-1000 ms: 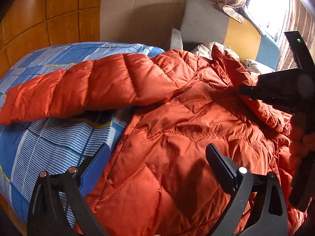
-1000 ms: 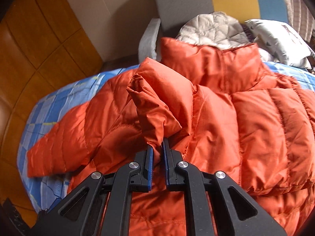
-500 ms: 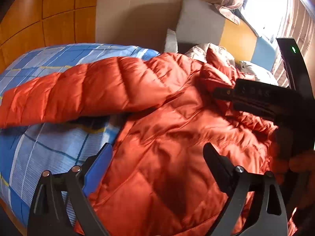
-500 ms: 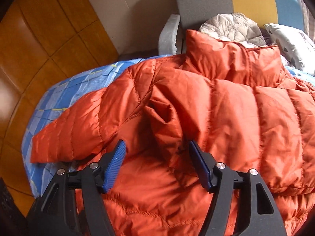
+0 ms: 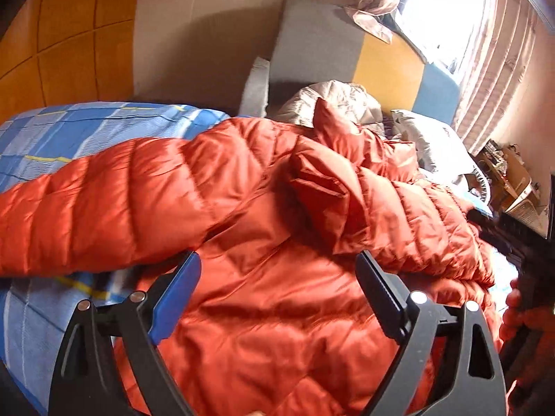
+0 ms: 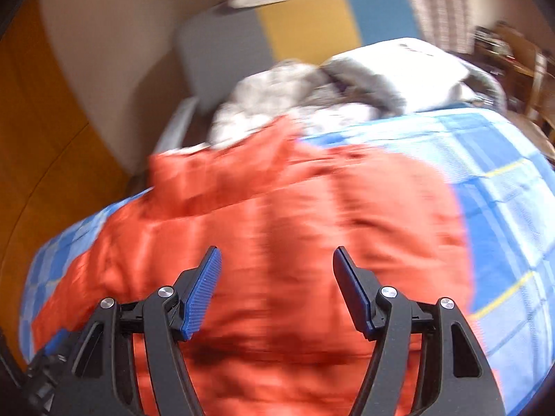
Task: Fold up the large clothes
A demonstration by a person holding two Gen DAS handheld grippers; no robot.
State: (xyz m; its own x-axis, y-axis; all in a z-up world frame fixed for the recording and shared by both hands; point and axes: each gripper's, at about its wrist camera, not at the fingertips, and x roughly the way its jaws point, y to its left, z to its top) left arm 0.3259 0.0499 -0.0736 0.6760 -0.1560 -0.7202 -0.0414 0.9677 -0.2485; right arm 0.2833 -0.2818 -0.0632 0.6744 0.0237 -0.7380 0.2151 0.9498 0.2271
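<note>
An orange quilted down jacket (image 5: 277, 277) lies spread on a bed with a blue checked sheet (image 5: 52, 138). One sleeve (image 5: 104, 201) stretches out to the left, and a folded part (image 5: 347, 190) lies bunched on the chest. My left gripper (image 5: 277, 267) is open and empty just above the jacket's body. My right gripper (image 6: 275, 260) is open and empty above the jacket (image 6: 277, 225); that view is blurred. The right gripper's dark body and the hand holding it (image 5: 527, 270) show at the right edge of the left wrist view.
A grey, yellow and blue headboard (image 5: 347, 59) and pale pillows and a quilt (image 5: 340, 100) lie beyond the jacket. Bare blue sheet (image 6: 503, 208) lies to the jacket's right. Curtains and a window (image 5: 468, 34) are at the far right, a wooden wall (image 5: 52, 34) at the left.
My right gripper let go of the jacket's bunched fabric, opened, and swung right and back. The fabric dropped onto the chest. My left gripper stayed open over the jacket.
</note>
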